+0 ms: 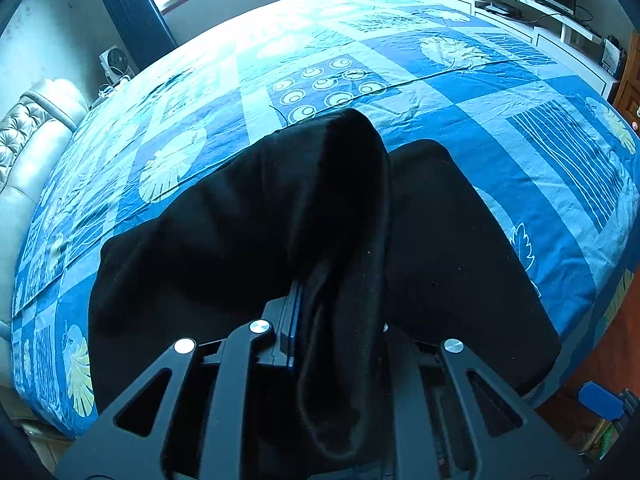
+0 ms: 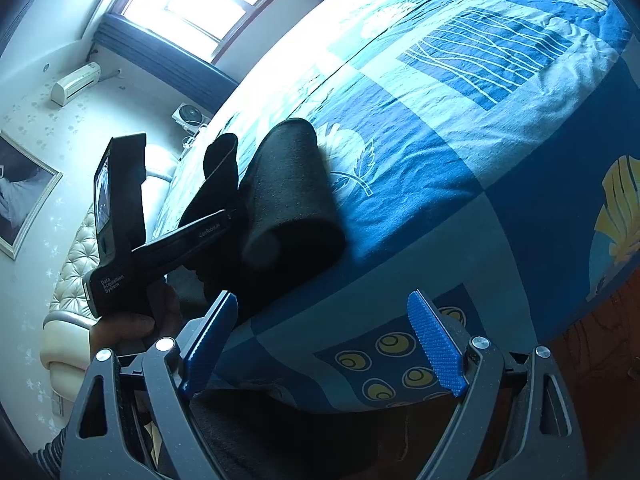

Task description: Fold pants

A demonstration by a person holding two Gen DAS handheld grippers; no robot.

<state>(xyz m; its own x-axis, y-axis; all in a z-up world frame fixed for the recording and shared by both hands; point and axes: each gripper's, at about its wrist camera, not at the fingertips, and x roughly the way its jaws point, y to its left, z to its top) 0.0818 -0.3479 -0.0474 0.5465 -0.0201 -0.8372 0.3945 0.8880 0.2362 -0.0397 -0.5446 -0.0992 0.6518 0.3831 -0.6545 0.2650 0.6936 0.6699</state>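
Black pants [image 1: 440,240] lie bunched on the near part of a bed with a blue patterned sheet [image 1: 320,40]. My left gripper [image 1: 308,304] is shut on a raised fold of the pants, and the cloth drapes over its fingers and hides the right one. In the right wrist view a hand [image 2: 132,320] holds the left gripper [image 2: 230,214], pinching the pants [image 2: 292,200] near the bed's edge. My right gripper [image 2: 322,346] stands open over the bed's near corner, with nothing between its blue pads [image 2: 436,348]. It is apart from the pants.
A cream tufted headboard [image 1: 24,140] runs along the left side of the bed. A small fan [image 1: 116,62] stands under the window. A white TV unit [image 1: 520,12] lines the far right wall. Wooden floor [image 2: 592,360] shows past the bed's corner.
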